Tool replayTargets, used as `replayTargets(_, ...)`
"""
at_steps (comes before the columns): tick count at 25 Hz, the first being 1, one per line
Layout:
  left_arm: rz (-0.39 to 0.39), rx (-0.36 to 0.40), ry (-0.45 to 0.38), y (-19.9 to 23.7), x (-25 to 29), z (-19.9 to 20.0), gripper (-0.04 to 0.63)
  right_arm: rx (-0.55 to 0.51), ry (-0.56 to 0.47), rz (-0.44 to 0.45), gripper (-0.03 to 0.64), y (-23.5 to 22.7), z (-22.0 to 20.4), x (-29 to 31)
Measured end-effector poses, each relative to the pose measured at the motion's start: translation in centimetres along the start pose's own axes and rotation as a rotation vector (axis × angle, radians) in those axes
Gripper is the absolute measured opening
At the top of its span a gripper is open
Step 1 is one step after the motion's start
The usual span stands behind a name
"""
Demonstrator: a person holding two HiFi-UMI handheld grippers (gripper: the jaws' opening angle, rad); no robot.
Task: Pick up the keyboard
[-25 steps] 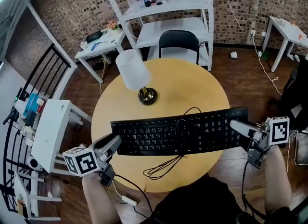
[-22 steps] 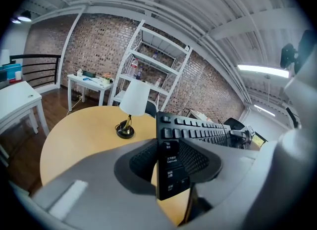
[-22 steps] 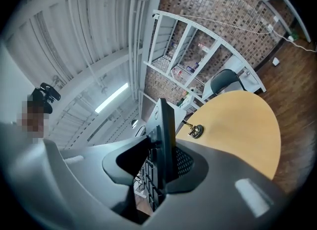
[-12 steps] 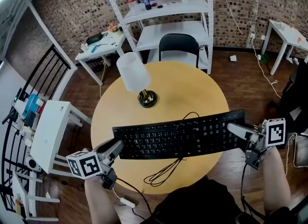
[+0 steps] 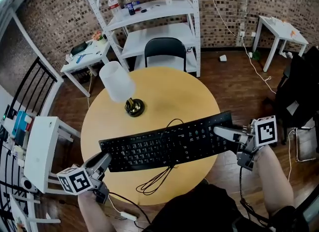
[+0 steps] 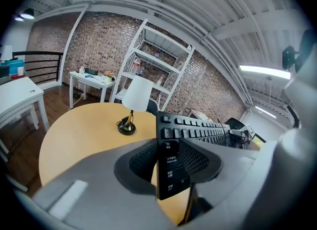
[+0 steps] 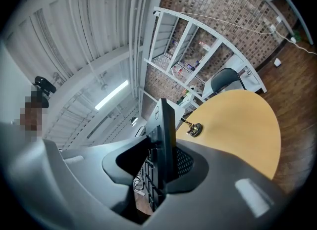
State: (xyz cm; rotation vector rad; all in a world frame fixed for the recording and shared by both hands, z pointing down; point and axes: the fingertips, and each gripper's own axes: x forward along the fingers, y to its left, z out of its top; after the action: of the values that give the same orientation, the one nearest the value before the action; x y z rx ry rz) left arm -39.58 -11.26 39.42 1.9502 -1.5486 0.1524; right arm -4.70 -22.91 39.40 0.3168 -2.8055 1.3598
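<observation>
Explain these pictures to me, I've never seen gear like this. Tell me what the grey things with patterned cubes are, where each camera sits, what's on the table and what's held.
There is no robot here. A person holds a tool in each hand: grey tongs, each bearing a marker cube. The top-down picture comes from a camera on the person's head. It shows the left tongs and the right tongs. The other two pictures come from cameras riding on each tool, looking along its jaws. On the round table stands a lamp, and a loose cable loops onto the table. Each tool is clamped on one end of the black keyboard, which looks raised off the table.
</observation>
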Motion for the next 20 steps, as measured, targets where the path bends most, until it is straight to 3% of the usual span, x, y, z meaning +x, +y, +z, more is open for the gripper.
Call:
replayTargets(17,0.016,-0.024,-0.002,0.0,0.0,-0.9,0.218,0.042,0.021,-0.052,0.116,-1.6,-0.8,-0.9)
replayTargets(20,0.015,-0.025,0.002,0.0,0.1,-0.9,0.218,0.044,0.016,-0.027,0.115,-1.2,-0.7,-0.8)
